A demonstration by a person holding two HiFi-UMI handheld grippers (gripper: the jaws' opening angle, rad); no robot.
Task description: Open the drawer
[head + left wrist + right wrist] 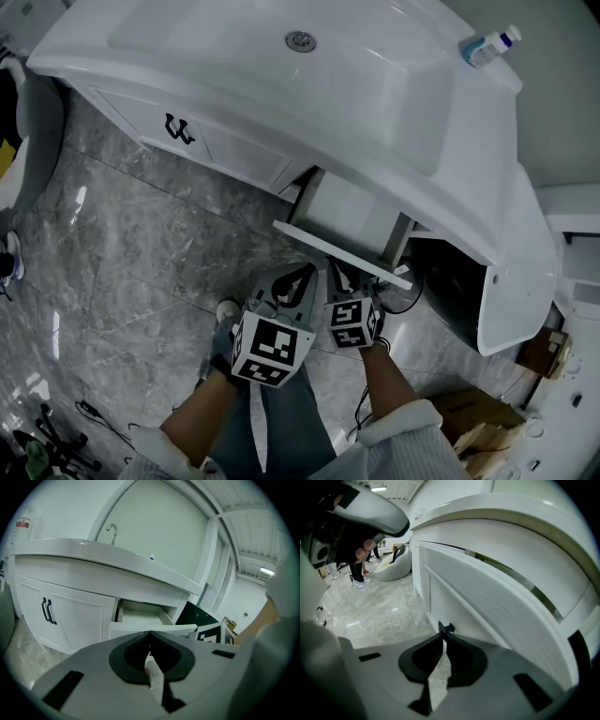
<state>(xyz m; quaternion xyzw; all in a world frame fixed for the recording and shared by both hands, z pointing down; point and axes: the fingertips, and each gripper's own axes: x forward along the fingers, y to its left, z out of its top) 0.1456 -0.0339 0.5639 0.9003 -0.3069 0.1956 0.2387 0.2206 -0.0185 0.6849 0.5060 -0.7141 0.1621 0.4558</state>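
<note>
The white drawer (349, 217) under the sink counter stands pulled out, its front panel (339, 251) towards me. In the right gripper view the panel (487, 602) runs along the right side, and a small black handle (446, 628) sits at the jaw tips. My right gripper (443, 633) is shut on that handle, and in the head view it (340, 272) touches the panel's lower edge. My left gripper (298, 277) hangs just left of it, shut and holding nothing. From the left gripper (150, 633) I see into the open drawer (140, 617).
Left of the drawer is a white double-door cabinet with black handles (178, 129). A basin with its drain (300, 41) and a bottle (487, 45) sit on the counter. A dark open compartment (450, 295) lies right of the drawer, a cardboard box (473, 422) beside my legs.
</note>
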